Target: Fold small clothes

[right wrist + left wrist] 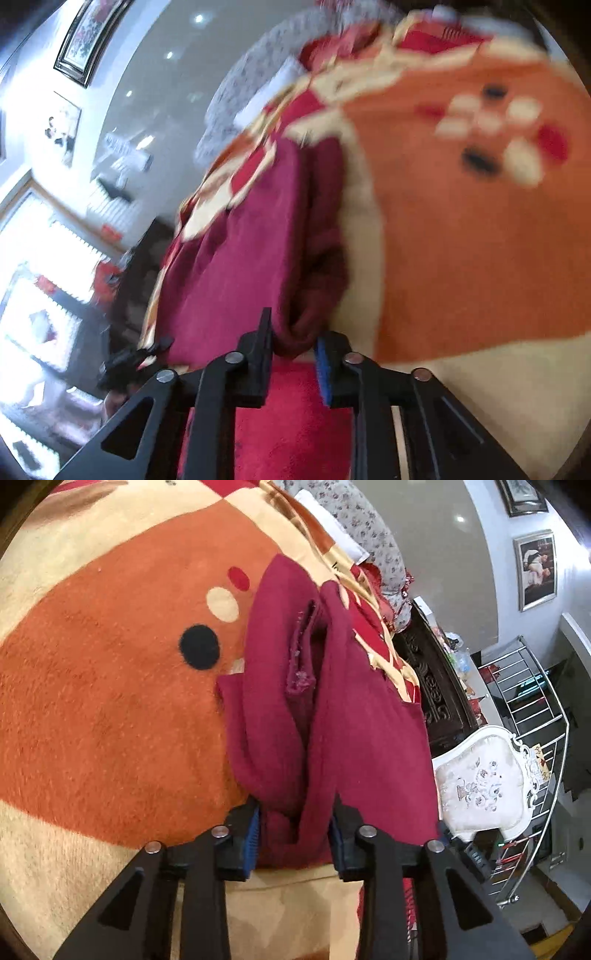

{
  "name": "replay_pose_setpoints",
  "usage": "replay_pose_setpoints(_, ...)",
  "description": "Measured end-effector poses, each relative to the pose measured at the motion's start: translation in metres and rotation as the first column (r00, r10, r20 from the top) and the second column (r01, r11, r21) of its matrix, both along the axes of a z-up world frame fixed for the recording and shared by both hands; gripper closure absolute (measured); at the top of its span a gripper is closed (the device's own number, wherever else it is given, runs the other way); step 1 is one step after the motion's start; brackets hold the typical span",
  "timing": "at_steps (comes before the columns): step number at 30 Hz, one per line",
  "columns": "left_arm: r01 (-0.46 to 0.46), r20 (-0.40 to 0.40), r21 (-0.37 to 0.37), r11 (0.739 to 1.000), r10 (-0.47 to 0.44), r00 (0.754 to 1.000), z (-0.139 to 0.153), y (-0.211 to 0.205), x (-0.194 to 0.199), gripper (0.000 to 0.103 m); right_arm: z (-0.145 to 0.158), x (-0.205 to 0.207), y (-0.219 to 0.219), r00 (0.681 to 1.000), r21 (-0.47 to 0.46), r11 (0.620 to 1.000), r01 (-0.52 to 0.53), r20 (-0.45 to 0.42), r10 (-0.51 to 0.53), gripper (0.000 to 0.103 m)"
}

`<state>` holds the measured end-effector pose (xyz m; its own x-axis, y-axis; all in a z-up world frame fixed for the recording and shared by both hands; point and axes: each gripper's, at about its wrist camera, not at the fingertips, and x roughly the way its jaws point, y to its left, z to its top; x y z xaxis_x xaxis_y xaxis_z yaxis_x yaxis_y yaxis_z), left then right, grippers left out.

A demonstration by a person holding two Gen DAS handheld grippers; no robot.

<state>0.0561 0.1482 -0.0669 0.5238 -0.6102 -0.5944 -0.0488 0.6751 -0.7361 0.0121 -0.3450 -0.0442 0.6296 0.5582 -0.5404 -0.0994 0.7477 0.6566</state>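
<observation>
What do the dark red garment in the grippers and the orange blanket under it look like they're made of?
Garment: looks like soft fleece or brushed knit, matte with a fine nap; it bunches in thick rounded folds, and a worn, pilled edge shows at its opening.
Blanket: looks like plush short pile, fuzzy and matte, with visible fibre direction and printed dots. The exact fibre of either can't be told.

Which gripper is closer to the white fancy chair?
Left. The left gripper holds the maroon garment just beside the white chair, which stands off the blanket's edge. The right gripper grips the garment too, but no chair shows in its view.
</observation>
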Motion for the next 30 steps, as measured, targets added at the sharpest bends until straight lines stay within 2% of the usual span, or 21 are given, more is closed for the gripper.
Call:
replay_pose_setpoints(1,0.004,0.009,0.005,1.0,-0.004,1.0,0.0,-0.002,0.0,0.065,0.01,-0.001,0.001,0.999,-0.051,0.998,0.025,0.027,-0.023,0.075)
replay_pose_setpoints(3,0.013,0.042,0.013,1.0,-0.013,0.999,0.003,-0.008,-0.001,0.049,0.04,-0.003,0.008,0.99,-0.147,0.986,0.075,0.132,-0.055,0.075)
replay_pose_setpoints(5,0.025,0.079,0.057,0.998,-0.03,0.996,0.006,-0.019,-0.001,0.041,0.062,0.004,0.016,0.982,-0.171,0.983,0.07,0.188,-0.038,0.075)
replay_pose_setpoints(8,0.027,0.129,0.155,0.987,-0.048,0.99,0.01,-0.034,-0.004,0.04,0.099,0.033,0.04,0.964,-0.24,0.969,0.055,0.267,0.011,0.07)
replay_pose_setpoints(11,0.023,0.156,0.155,0.988,-0.047,0.987,0.009,-0.033,-0.005,0.039,0.114,0.075,0.068,0.962,-0.328,0.944,0.034,0.267,0.058,0.07)
replay_pose_setpoints(14,0.01,0.171,0.105,0.994,-0.028,0.985,0.006,-0.027,-0.007,0.039,0.101,0.123,0.088,0.983,-0.382,0.924,0.019,0.176,0.053,0.07)
replay_pose_setpoints(16,0.001,0.182,0.096,0.995,-0.018,0.983,0.005,-0.024,-0.01,0.039,0.081,0.154,0.095,0.995,-0.396,0.918,-0.001,0.089,0.04,0.07)
replay_pose_setpoints(17,-0.003,0.186,0.098,0.995,-0.015,0.982,0.006,-0.024,-0.011,0.039,0.07,0.167,0.1,0.997,-0.441,0.897,0.0,0.066,0.033,0.07)
replay_pose_setpoints(19,-0.003,0.193,0.096,0.995,-0.016,0.981,0.007,-0.024,-0.012,0.036,0.043,0.184,0.103,1.0,-0.512,0.859,0.017,0.03,-0.002,0.07)
replay_pose_setpoints(21,-0.01,0.196,0.069,0.998,-0.004,0.981,0.007,-0.02,-0.014,0.031,0.014,0.189,0.097,1.0,-0.518,0.855,-0.008,-0.021,-0.003,0.07)
replay_pose_setpoints(22,-0.012,0.201,0.056,0.998,0.001,0.98,0.007,-0.02,-0.014,0.029,0.004,0.187,0.094,1.0,-0.506,0.863,-0.01,-0.004,0.009,0.069)
replay_pose_setpoints(24,-0.015,0.207,0.054,0.998,0.003,0.978,0.009,-0.023,-0.013,0.023,0.005,0.182,0.094,0.999,-0.505,0.863,0.001,0.028,0.015,0.065)
replay_pose_setpoints(26,-0.01,0.206,0.077,0.997,-0.006,0.978,0.011,-0.028,-0.012,0.022,0.004,0.181,0.1,0.999,-0.519,0.855,-0.016,0.029,0.036,0.052)
replay_pose_setpoints(27,-0.02,0.209,0.08,0.997,0.003,0.978,0.012,-0.028,-0.013,0.022,0.004,0.181,0.103,0.998,-0.532,0.846,-0.025,0.03,0.048,0.049)
replay_pose_setpoints(28,-0.039,0.213,0.072,0.997,0.023,0.977,0.012,-0.027,-0.014,0.023,0.004,0.181,0.107,0.998,-0.547,0.836,-0.033,0.03,0.059,0.045)
replay_pose_setpoints(29,-0.059,0.213,0.061,0.996,0.045,0.976,0.012,-0.023,-0.016,0.032,0.004,0.181,0.111,0.997,-0.558,0.829,-0.038,0.029,0.066,0.042)
replay_pose_setpoints(30,-0.101,0.199,0.053,0.993,0.089,0.976,0.011,-0.017,-0.017,0.046,0.004,0.18,0.114,0.997,-0.572,0.819,-0.043,0.029,0.073,0.041)
